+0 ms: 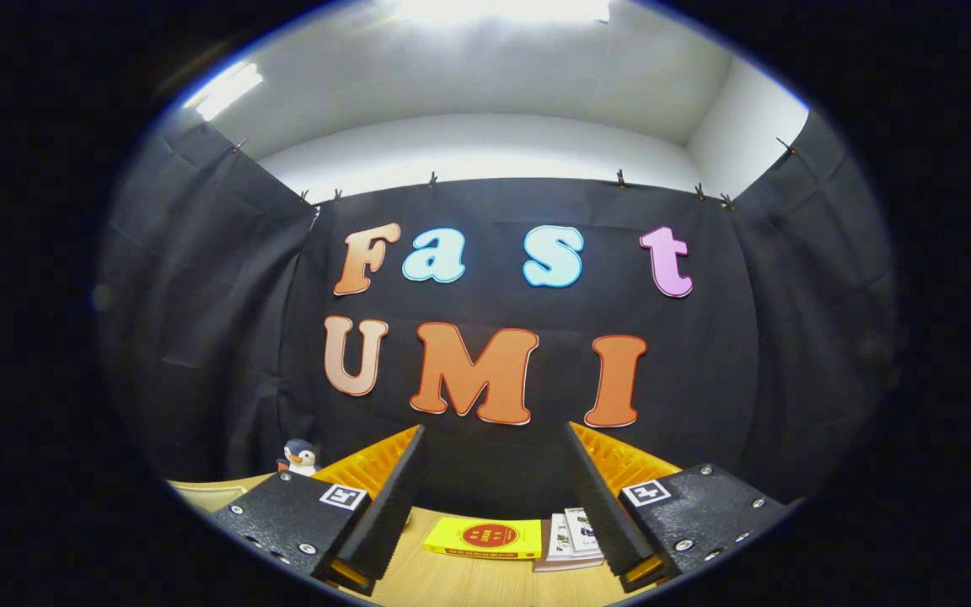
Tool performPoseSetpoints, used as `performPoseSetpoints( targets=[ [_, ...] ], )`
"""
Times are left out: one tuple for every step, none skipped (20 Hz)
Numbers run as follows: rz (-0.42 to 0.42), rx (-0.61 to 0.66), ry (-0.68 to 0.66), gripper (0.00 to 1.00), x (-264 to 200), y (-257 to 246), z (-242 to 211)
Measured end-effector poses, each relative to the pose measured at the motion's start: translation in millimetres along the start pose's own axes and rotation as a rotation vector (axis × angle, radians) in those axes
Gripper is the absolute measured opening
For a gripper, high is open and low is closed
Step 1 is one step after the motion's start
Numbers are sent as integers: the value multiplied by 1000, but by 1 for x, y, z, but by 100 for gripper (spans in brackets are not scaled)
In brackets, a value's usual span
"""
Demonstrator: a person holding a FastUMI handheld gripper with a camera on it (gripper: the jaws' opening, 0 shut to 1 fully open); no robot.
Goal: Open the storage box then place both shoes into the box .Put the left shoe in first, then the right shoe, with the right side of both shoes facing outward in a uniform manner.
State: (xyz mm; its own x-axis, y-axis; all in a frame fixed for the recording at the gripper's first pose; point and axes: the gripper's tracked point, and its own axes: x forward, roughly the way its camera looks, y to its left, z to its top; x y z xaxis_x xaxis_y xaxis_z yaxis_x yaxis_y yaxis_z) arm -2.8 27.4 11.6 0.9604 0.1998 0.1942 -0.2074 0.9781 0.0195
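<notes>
The tongs (494,472) are held level and raised, looking straight ahead at the black cloth wall (199,337) of the booth, with pale ceiling and bright strip lights above. The two fingers (388,497) stand wide apart, splayed outward toward their tips, and nothing lies between them or touches them. Each finger is a long wedge with a ribbed, grooved inner face, bolted to a rough-textured flat block that carries a small square printed marker.

Below the fingers lies a light wooden surface (443,582) with a fine straight grain. On it, between the two fingers and just ahead of them, rests a flat yellow rectangular book (483,539) with a red round emblem on its cover. Just beside it, toward the right finger, lies a thin white booklet (574,535) with small coloured pictures, partly hidden behind that finger.

Beyond the left finger, at the far edge of the surface against the cloth, stands a small plush penguin toy (300,456), soft and rounded.

I cannot tell from this view where the storage box and the shoes are.
</notes>
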Motion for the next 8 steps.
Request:
performPoseSetpoints(
  targets=[
    [-6,4,-14,95,-1,-2,5],
    [-12,9,-24,95,1,-6,8],
    [-17,14,-30,95,2,-7,10],
    [-25,16,-35,95,3,-9,12],
    [-29,17,-41,95,2,-11,13],
    [-35,14,-50,96,2,-12,15],
    [-38,7,-62,96,2,-13,17],
    [-41,-2,-76,96,4,-13,20]
  ],
)
